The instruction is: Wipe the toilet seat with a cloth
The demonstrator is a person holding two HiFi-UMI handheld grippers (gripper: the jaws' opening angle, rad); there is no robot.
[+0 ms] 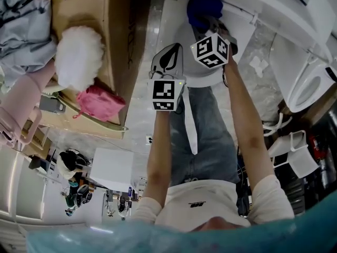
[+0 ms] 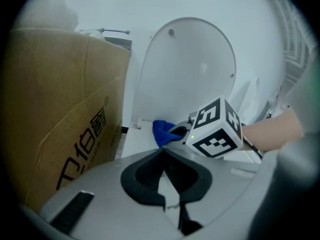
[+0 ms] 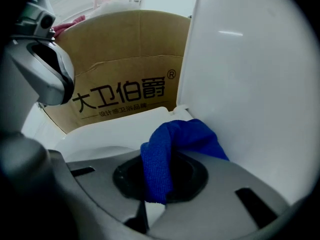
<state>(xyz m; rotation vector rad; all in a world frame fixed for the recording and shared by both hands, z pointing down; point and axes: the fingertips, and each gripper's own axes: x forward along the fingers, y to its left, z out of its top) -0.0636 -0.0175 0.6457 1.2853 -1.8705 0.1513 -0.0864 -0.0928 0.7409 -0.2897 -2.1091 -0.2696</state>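
A blue cloth hangs bunched from my right gripper, which is shut on it. The cloth rests at the back of the white toilet seat, close to the hinge and against the raised lid. In the left gripper view the cloth pokes out in front of the right gripper's marker cube, below the upright lid. My left gripper hovers a little behind and to the left of the right one, jaws together with nothing between them. In the head view, the left gripper is beside the right gripper.
A large printed cardboard box stands close along the toilet's left side. On it lie a white fluffy thing and a pink bag. More white toilet parts are stacked to the right.
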